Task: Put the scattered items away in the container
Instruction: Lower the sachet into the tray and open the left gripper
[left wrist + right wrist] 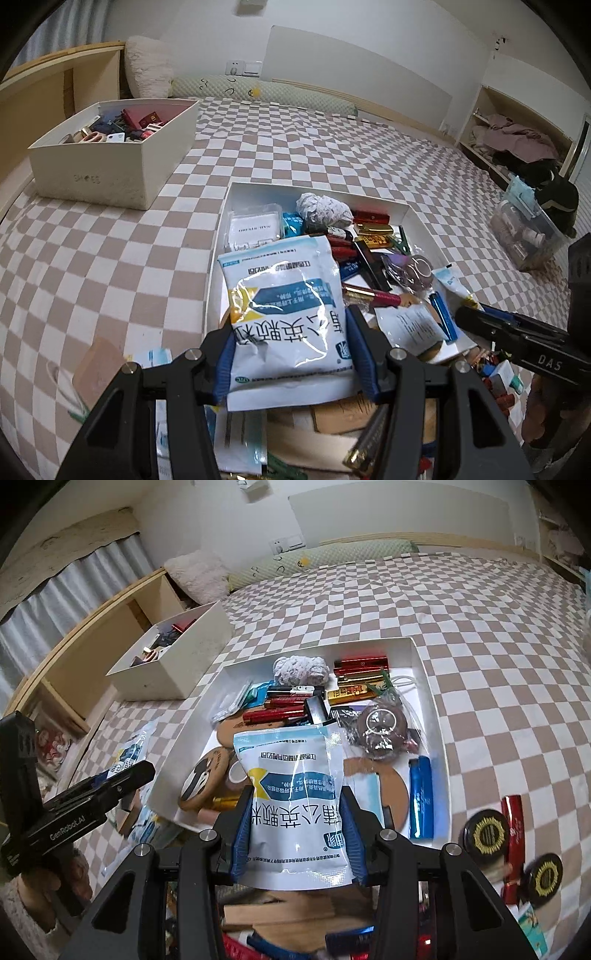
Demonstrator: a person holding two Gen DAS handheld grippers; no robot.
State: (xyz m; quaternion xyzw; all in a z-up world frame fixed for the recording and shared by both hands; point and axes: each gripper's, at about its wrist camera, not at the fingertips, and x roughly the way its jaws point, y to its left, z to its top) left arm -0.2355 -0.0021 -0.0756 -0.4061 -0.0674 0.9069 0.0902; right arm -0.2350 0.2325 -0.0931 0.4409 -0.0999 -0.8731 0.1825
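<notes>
My left gripper (pixel 291 317) is shut on a white and blue medicine sachet (pixel 284 295), held above the near edge of a shallow white tray (pixel 218 236). My right gripper (pixel 297 797) is shut on a like sachet (pixel 295 782) over the same tray (pixel 417 653). The tray holds red and gold tubes (pixel 360 664), a grey cloth ball (pixel 301 668), a blue lighter (pixel 421 797), a tape roll in a bag (pixel 382 725) and cork coasters (pixel 201 779). Loose items lie under both grippers on the checked bed.
A deeper white box (pixel 99 173) full of small items sits at the back left. Black round lids (pixel 484 832) and a red tube (pixel 513 834) lie right of the tray. A clear bin (pixel 524 229) stands at the far right. More sachets (pixel 131 753) lie left of the tray.
</notes>
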